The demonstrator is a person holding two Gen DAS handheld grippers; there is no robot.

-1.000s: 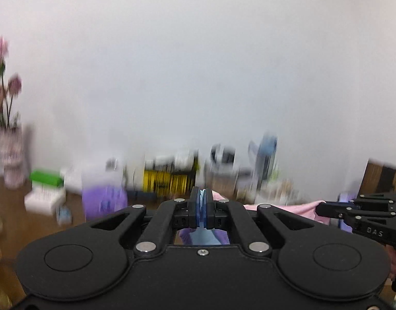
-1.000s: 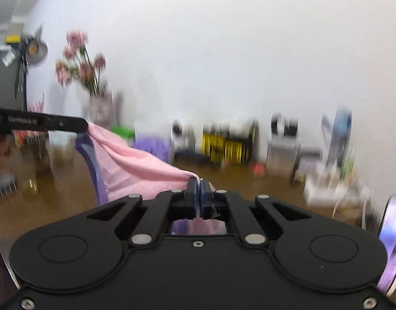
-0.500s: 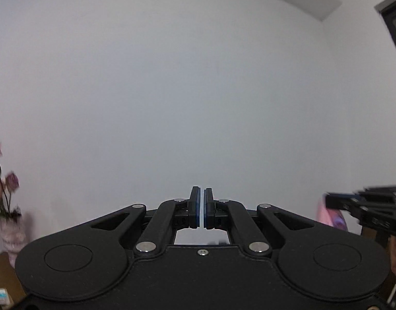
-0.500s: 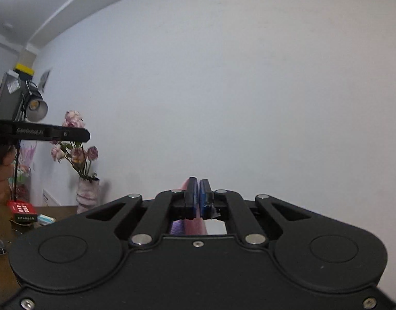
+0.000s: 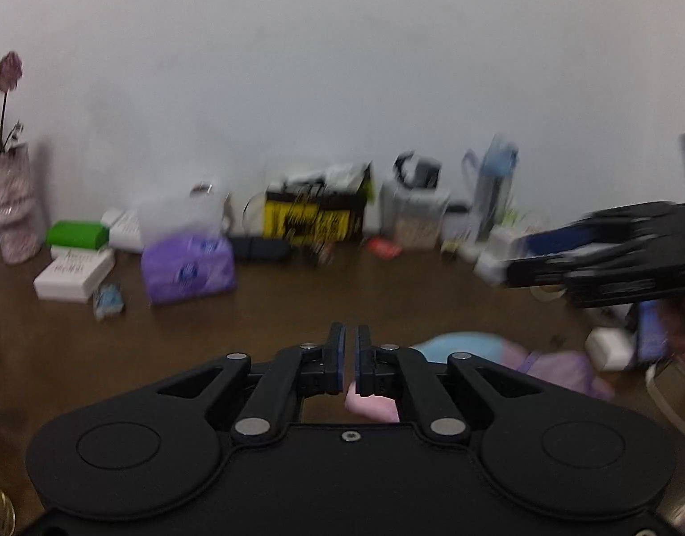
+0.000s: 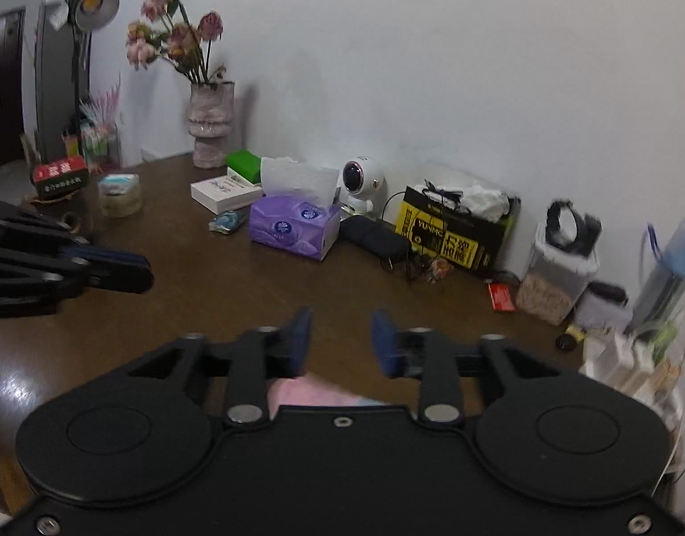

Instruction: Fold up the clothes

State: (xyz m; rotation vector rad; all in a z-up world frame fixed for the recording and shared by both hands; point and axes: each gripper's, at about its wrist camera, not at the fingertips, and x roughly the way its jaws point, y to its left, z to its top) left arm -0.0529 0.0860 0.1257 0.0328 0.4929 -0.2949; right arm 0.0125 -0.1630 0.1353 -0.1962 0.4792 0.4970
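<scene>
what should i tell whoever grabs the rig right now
Left gripper: open by a narrow gap, holding nothing.
Right gripper: wide open, empty.
Garment: pink, blue and lilac, lying on the table just under both grippers, bunched on the right.
Done: cloth is laid down and let go.
Left: how far folded cannot be told here; check it, then regrip an edge and finish folding.

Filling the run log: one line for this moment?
left gripper: open slightly | right gripper: open | pink garment: released, on table
</scene>
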